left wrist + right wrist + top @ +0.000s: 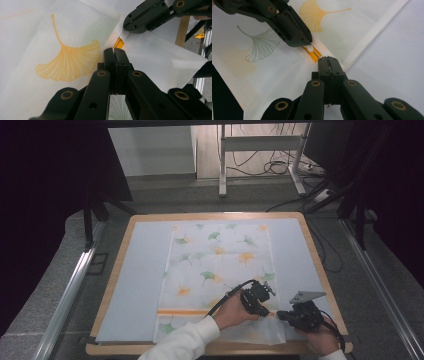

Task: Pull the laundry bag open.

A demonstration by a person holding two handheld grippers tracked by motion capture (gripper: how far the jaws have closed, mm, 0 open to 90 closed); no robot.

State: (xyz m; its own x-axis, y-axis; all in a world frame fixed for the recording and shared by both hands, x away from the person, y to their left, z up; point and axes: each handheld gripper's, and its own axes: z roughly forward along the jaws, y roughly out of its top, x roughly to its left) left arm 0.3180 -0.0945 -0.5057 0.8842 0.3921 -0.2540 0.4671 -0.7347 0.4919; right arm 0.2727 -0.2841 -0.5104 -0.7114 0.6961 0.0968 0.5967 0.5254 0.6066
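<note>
Cloth (220,265) with ginkgo leaves, spread flat on table (310,245) — near right corner lifted. Left gripper (264,312) and right gripper (281,315) close together, each with jaws pressed together, pinching cloth at its orange stripe (312,53).

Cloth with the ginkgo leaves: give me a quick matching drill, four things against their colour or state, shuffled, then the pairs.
Things:
1. left gripper
2. stripe on the cloth
3. mat
4. table rim

Descriptions:
A. pale blue-grey
B. light wood
C. orange
D. jaws shut, pinching the cloth next to the right gripper

Pairs: 1-D, 2-C, 3-A, 4-B
</note>
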